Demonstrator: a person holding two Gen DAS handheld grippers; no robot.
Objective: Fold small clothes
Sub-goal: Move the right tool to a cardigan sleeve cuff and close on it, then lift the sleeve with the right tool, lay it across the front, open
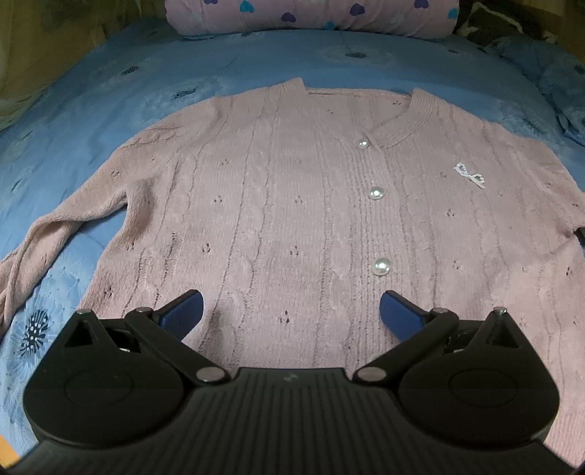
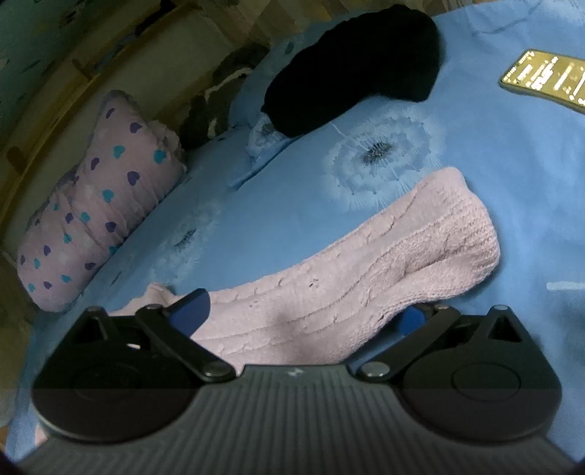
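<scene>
A pink knitted cardigan (image 1: 292, 204) with pearl buttons (image 1: 376, 192) and a small bow (image 1: 470, 175) lies spread flat, front up, on a blue bedspread (image 1: 109, 91). Its left sleeve (image 1: 44, 241) trails down toward the left edge. My left gripper (image 1: 291, 310) hovers open over the cardigan's lower hem, nothing between its blue pads. In the right wrist view the other pink sleeve (image 2: 365, 277) stretches across the bed, cuff at the far right. My right gripper (image 2: 303, 310) is open and straddles this sleeve, the right blue pad partly hidden under the knit.
A pink pillow with hearts (image 1: 310, 14) lies at the head of the bed, also seen as pillow (image 2: 91, 208). A black garment (image 2: 351, 65) and a phone (image 2: 544, 76) rest on the bedspread (image 2: 512, 164) beyond the sleeve. A wooden frame (image 2: 55, 95) borders the bed.
</scene>
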